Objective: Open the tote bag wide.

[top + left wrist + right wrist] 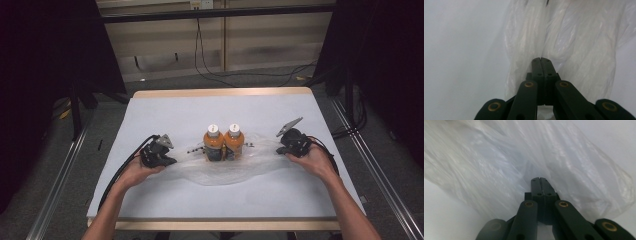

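Note:
Two orange bottles with white caps (213, 142) (234, 141) stand upright side by side at the middle of the table, on or inside a clear plastic bag (225, 172) that is spread out flat. My left gripper (170, 161) is at the bag's left end and my right gripper (281, 150) is at its right end. In the left gripper view the jaws (540, 59) are pressed together, and folds of the bag (579, 50) gather at their tips. The right gripper view shows the same: jaws (540, 179) together at the edge of the crinkled film (486, 170).
A white cloth covers the table (200, 107), and a wooden edge shows at the far and near sides. Cables run across the floor behind the table. Dark stands and curtains flank both sides. Metal rails run along the floor on the left and right.

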Tool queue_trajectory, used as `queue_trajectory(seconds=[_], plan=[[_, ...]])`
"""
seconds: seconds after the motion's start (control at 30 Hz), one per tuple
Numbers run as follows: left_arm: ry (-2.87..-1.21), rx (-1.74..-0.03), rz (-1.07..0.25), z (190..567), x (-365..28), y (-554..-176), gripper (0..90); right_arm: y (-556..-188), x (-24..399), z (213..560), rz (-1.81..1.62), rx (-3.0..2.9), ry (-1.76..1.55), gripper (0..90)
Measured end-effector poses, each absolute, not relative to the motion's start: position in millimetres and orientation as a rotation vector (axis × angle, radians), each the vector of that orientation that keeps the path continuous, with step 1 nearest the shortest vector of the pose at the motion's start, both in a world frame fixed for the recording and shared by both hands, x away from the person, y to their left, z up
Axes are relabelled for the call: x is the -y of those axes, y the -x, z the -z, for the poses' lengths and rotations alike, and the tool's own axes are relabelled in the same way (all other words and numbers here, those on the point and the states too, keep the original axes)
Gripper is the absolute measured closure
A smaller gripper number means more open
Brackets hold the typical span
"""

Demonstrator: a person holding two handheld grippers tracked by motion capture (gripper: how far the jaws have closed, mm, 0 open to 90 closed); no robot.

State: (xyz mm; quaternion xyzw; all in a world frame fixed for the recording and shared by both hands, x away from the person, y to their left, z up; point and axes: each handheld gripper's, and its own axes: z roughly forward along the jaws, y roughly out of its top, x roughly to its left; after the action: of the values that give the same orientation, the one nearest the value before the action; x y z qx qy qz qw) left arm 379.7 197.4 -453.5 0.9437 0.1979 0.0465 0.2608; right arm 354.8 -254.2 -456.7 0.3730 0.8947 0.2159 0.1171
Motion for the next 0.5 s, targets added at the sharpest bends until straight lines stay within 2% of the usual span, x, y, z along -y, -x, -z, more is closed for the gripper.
queue_trajectory(seconds=[0.23,0.5], plan=[[-2.413,-0.517,-0.071,441.3,-191.9,-372.8,90.0,-349.8,255.0,443.4,-0.908,-2.596,-1.061,90.0],[-2.322,-0.436,-0.104,429.4,-180.9,-361.9,90.0,-345.7,251.1,428.6,-1.070,-2.534,-1.027,90.0]])
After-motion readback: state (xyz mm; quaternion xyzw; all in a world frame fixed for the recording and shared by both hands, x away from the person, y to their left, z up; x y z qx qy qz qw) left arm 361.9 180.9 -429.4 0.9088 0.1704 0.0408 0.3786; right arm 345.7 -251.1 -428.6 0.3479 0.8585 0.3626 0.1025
